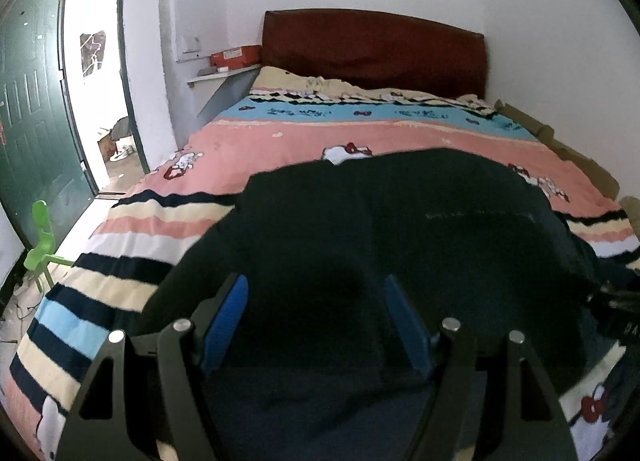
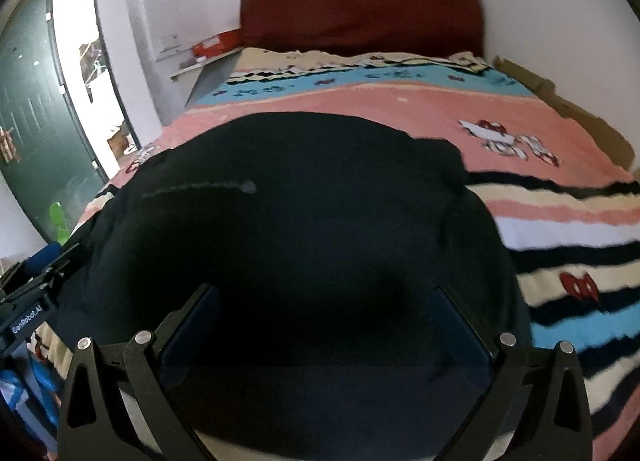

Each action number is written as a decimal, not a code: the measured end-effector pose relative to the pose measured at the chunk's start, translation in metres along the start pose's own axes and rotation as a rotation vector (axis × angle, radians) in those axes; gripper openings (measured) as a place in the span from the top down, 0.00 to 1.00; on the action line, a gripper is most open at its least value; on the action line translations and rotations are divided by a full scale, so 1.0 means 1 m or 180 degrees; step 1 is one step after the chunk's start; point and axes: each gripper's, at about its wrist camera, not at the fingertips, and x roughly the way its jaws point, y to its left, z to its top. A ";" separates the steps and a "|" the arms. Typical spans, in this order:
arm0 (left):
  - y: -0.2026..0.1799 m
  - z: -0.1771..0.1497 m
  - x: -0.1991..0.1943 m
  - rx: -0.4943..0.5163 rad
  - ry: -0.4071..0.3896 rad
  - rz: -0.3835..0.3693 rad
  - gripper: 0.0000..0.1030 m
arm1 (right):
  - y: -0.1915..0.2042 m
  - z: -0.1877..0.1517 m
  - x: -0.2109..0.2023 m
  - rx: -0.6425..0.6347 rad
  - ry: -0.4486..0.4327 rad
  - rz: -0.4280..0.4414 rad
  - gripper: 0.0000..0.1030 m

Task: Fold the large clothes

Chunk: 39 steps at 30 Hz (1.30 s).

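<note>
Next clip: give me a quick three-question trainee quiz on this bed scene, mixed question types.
1. True or false: the left hand-held gripper is clamped on the black garment.
2. The garment lies on: A) the floor B) the striped bedspread C) the green chair.
3. Fill in: the right hand-held gripper has its fingers ____.

Key: 1 false, it is open above the cloth; 2 B; 3 open.

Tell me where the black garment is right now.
The black garment lies spread on the striped cartoon bedspread at the foot half of the bed, directly ahead of both open tools in both wrist views, far from the red headboard.
</note>
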 end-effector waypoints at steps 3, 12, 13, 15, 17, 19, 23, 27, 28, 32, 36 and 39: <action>0.015 0.002 0.026 -0.0124 0.0166 0.0059 0.32 | 0.006 0.005 0.014 -0.0056 -0.0011 0.0034 0.01; 0.028 -0.022 0.036 -0.0039 0.0223 0.0021 0.29 | -0.045 -0.018 0.025 0.0201 0.0040 0.0121 0.01; 0.028 -0.023 0.037 -0.0036 0.0240 0.0008 0.29 | -0.049 -0.021 0.024 0.0189 0.0055 0.0087 0.01; 0.030 -0.023 0.038 -0.0039 0.0283 -0.0007 0.29 | -0.059 -0.025 0.021 0.0181 0.0091 0.0024 0.01; 0.030 -0.024 0.037 -0.0032 0.0339 -0.0007 0.29 | -0.068 -0.031 0.019 0.0199 0.0128 -0.0044 0.01; 0.029 -0.025 0.034 0.0005 0.0399 0.0019 0.29 | -0.078 -0.039 0.016 0.0245 0.0189 -0.0112 0.01; 0.025 -0.025 0.027 0.0131 0.0515 0.0087 0.29 | -0.095 -0.052 0.014 0.0451 0.0360 -0.0195 0.01; 0.028 -0.025 0.016 0.0158 0.0606 0.0077 0.29 | -0.105 -0.062 0.007 0.0646 0.0469 -0.0173 0.01; 0.028 -0.026 0.014 0.0150 0.0619 0.0073 0.29 | -0.105 -0.063 0.004 0.0649 0.0491 -0.0175 0.01; 0.037 -0.029 0.003 0.0061 0.0657 0.0017 0.30 | -0.106 -0.068 -0.004 0.0634 0.0528 -0.0196 0.01; 0.045 -0.031 -0.009 -0.0027 0.0663 -0.0026 0.30 | -0.109 -0.073 -0.017 0.0611 0.0543 -0.0217 0.01; 0.049 -0.032 -0.023 -0.0073 0.0611 -0.0067 0.30 | -0.115 -0.075 -0.025 0.0623 0.0535 -0.0214 0.01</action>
